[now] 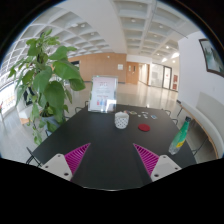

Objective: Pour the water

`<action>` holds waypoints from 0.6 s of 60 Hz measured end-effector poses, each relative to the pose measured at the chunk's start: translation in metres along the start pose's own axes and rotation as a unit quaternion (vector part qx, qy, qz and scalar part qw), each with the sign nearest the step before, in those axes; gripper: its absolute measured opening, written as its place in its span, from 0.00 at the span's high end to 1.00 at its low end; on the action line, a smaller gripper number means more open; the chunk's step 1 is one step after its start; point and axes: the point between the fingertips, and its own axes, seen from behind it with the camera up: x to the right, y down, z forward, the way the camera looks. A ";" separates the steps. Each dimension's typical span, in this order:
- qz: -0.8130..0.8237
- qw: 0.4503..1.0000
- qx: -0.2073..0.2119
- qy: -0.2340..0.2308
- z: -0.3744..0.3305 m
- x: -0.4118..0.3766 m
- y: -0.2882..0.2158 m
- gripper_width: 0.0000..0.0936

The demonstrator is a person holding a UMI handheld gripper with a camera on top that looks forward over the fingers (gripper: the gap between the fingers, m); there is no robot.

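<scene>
The bottle (180,136) stands at the right edge of the dark table (100,150), right of your fingers; it looks like light, slick plastic, so take it around the middle. Its label is too small to read. The cup (121,120) sits far centre, a small red thing (144,127) beside it. Your gripper (110,158) is wide open, holding nothing. The sign (103,93) beyond is unreadable.

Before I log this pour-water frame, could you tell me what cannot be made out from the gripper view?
- White cup: its inside is hidden by its own wall, so any water level is unknown.
- Red item beyond the open gripper: too small to identify.
- Green bottle: at the table's far side, distorted by the lens; cap and contents unclear.
- Sign: text too small to read.
</scene>
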 end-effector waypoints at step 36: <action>0.020 0.988 -0.010 0.155 0.037 0.269 0.072 0.09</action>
